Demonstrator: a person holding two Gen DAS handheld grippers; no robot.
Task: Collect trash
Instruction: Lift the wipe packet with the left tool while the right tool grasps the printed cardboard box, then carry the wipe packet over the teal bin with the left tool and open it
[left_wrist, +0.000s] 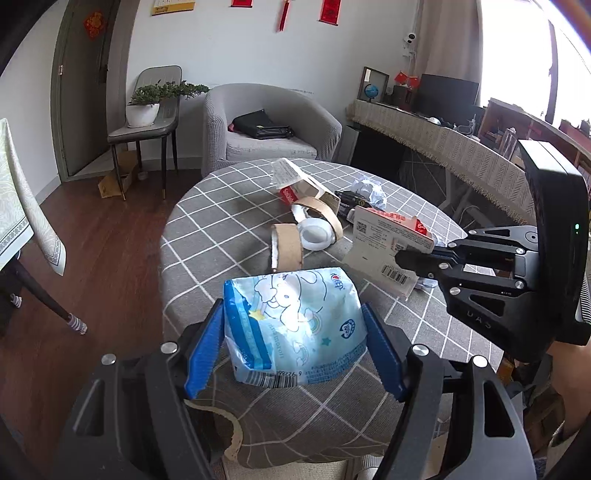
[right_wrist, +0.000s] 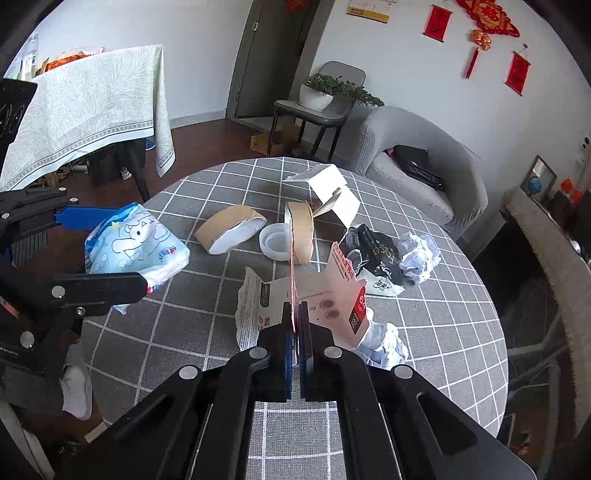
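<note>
A light blue tissue packet (left_wrist: 295, 325) with a cartoon print sits between the blue pads of my left gripper (left_wrist: 293, 308), which is shut on its two sides above the near edge of the round table. The right wrist view shows the same packet (right_wrist: 147, 254) tilted in the left gripper (right_wrist: 133, 251) at the table's left edge. My right gripper (right_wrist: 294, 314) is shut on a thin flap of a torn white and red carton (right_wrist: 332, 295). In the left wrist view, that carton (left_wrist: 384, 236) hangs from the right gripper (left_wrist: 406, 258) at the right.
On the grey checked tablecloth (right_wrist: 443, 332) lie two cardboard rings (right_wrist: 231, 229) (right_wrist: 301, 232), a white lid (right_wrist: 273, 240), an open white box (right_wrist: 328, 184), a black wrapper (right_wrist: 376, 258) and crumpled paper (right_wrist: 421, 254) (right_wrist: 384, 343). A grey armchair (right_wrist: 424, 155) stands beyond.
</note>
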